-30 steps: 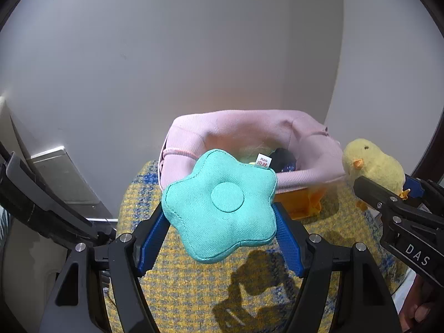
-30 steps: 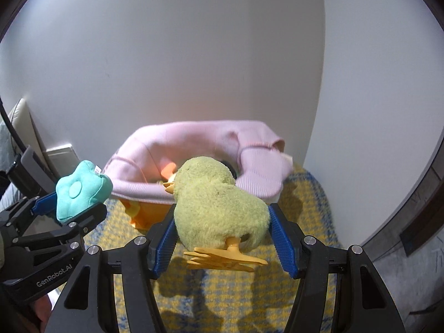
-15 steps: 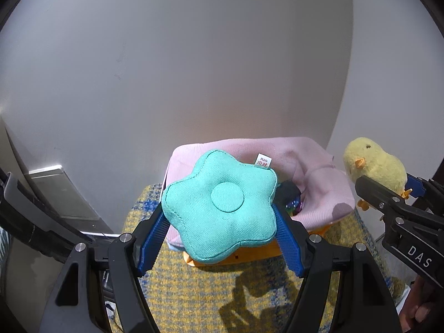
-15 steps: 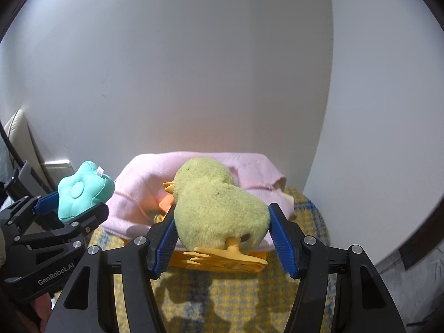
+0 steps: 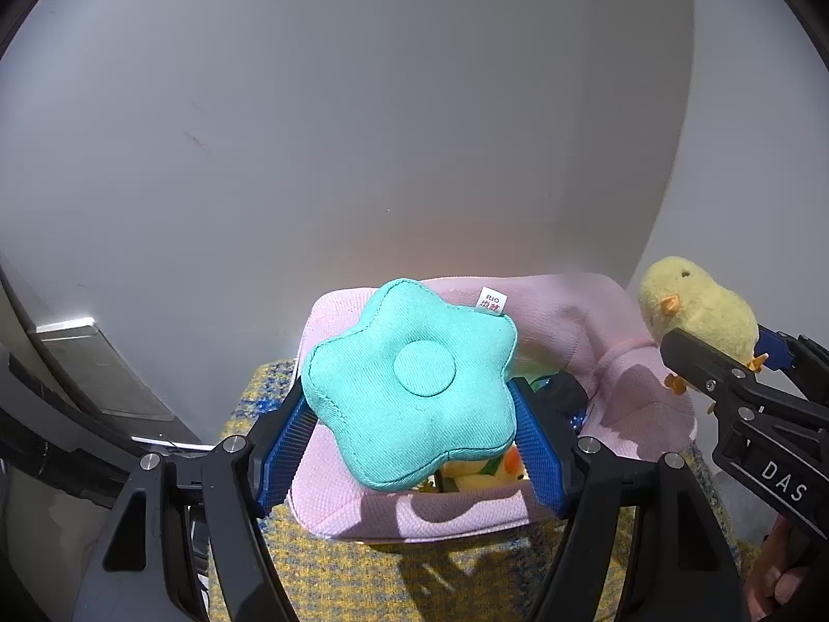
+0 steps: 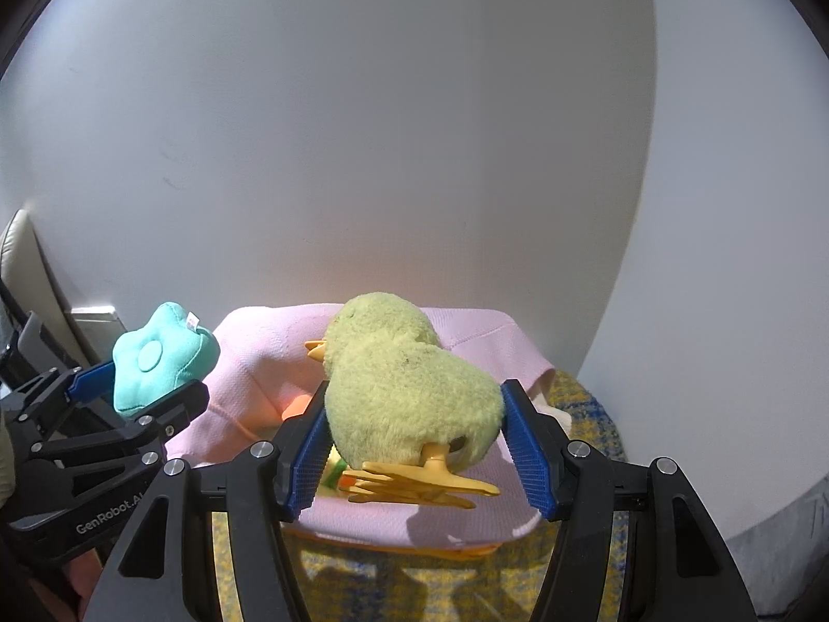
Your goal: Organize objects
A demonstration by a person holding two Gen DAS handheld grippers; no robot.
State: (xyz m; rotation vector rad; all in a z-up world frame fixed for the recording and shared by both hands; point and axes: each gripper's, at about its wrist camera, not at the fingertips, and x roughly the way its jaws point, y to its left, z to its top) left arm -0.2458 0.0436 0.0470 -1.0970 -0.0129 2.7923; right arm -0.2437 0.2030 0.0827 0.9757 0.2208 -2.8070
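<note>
Your left claw (image 5: 409,435) is clamped on the teal flower cushion (image 5: 409,383), its blue pads pressed against the cushion's two sides, and your right claw (image 6: 414,446) is clamped the same way on the yellow plush chick (image 6: 409,394), feet hanging toward you. What matters now is where the pink-lined basket (image 5: 414,518) sits: directly below and slightly ahead of both claws, on the yellow plaid cloth (image 5: 362,580) against the wall, its mouth facing up with a few toys already visible inside. In the left view the cushion hangs over the near-left part of the opening, face tilted toward you; in the right view the chick hangs over the near-right rim (image 6: 414,523). Both loads look about equally close, side by side but not touching, so either could probably drop first; the cushion is wide and may catch the folded lining.
</note>
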